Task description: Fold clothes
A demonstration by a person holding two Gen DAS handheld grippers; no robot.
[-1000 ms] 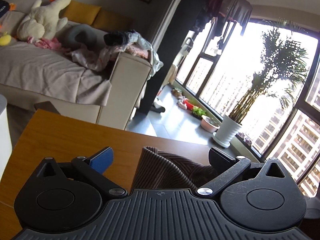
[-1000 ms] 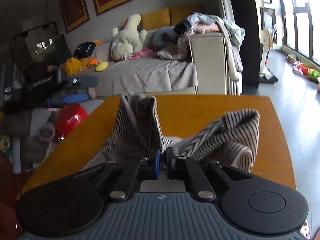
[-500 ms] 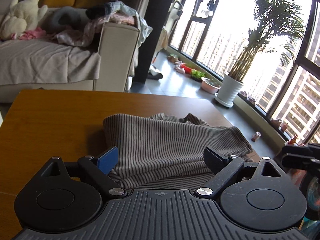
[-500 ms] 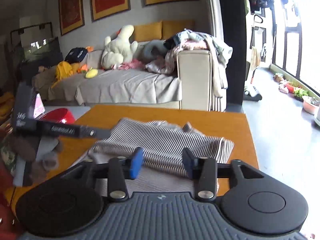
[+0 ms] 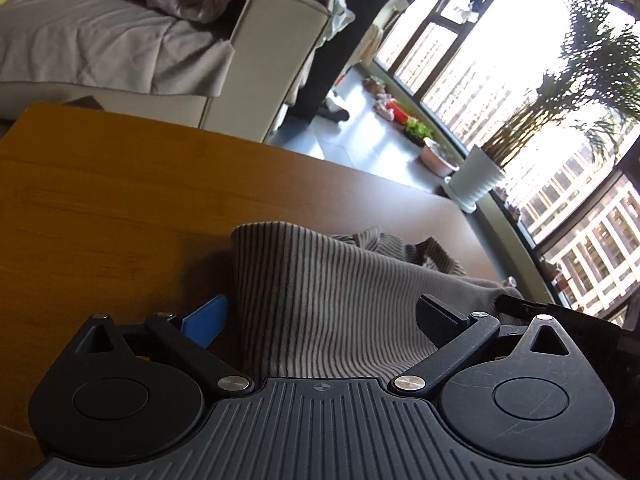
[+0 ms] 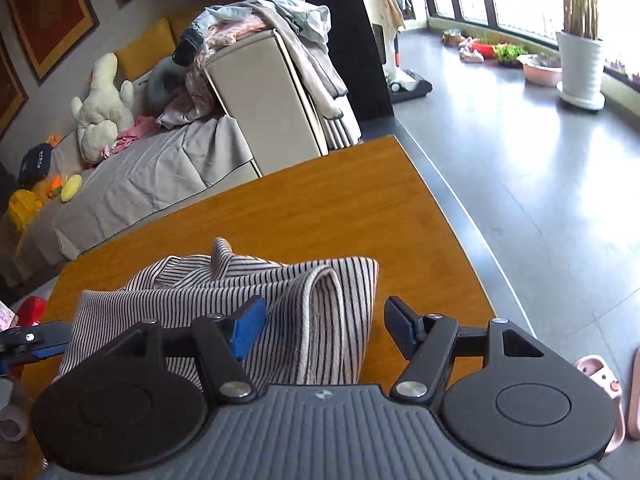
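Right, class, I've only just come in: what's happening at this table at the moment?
A person is folding clothes with hand-held tongs, one pair in each hand. A striped garment lies bunched, partly folded, on the wooden table. Both the left tongs and the right tongs are open just over the fabric, gripping nothing. More clothes are heaped on the sofa behind the table.
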